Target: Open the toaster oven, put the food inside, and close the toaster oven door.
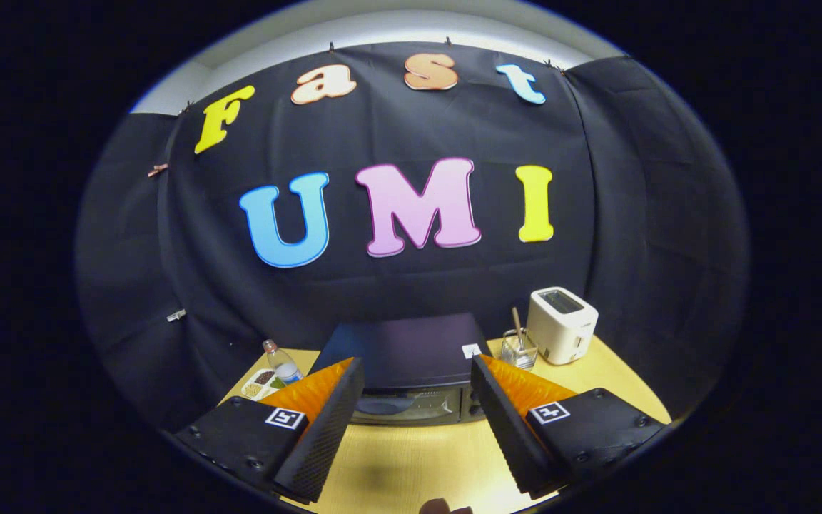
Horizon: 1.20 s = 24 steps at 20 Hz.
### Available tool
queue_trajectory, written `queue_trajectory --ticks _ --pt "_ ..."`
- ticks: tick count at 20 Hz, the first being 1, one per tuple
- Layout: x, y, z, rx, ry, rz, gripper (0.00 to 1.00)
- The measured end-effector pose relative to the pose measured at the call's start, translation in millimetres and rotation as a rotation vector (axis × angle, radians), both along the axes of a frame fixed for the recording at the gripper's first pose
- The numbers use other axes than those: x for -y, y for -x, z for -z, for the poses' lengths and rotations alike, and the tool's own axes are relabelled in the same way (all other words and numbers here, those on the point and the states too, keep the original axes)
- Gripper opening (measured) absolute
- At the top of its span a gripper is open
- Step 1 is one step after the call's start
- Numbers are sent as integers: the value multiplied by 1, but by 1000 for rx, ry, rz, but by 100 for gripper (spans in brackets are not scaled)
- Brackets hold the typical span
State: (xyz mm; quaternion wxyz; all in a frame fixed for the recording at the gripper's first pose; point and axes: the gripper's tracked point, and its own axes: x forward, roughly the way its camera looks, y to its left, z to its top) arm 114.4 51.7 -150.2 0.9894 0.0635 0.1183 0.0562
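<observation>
A dark toaster oven stands on the wooden table against the booth's wall, seen from above and in front. Its glass door is closed and a dim round shape shows behind the glass. My gripper is open, held high above the table, with the oven's front showing in the wide gap between the two fingers. Nothing is between them. A small brown rounded thing peeks in at the near table edge, too cut off to identify.
A white pop-up toaster stands at the back right of the oven. A clear glass with a stick in it stands between them. Left of the oven are a plastic bottle and a divided tray of snacks.
</observation>
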Motion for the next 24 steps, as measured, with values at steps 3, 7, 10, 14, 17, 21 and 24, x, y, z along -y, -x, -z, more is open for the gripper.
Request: queue_trajectory --ticks 3,7,10,14,17,21,24 --pt "22 18 -48 68 -18 7 98" --pt "49 45 -103 143 -23 8 98" --pt "57 68 -133 194 27 -13 97" --pt "57 101 -158 218 19 -42 97" --pt "69 119 -173 239 -1 -33 98" --pt "85 135 -184 245 -30 -12 97" --pt "101 140 -184 249 -28 15 98"
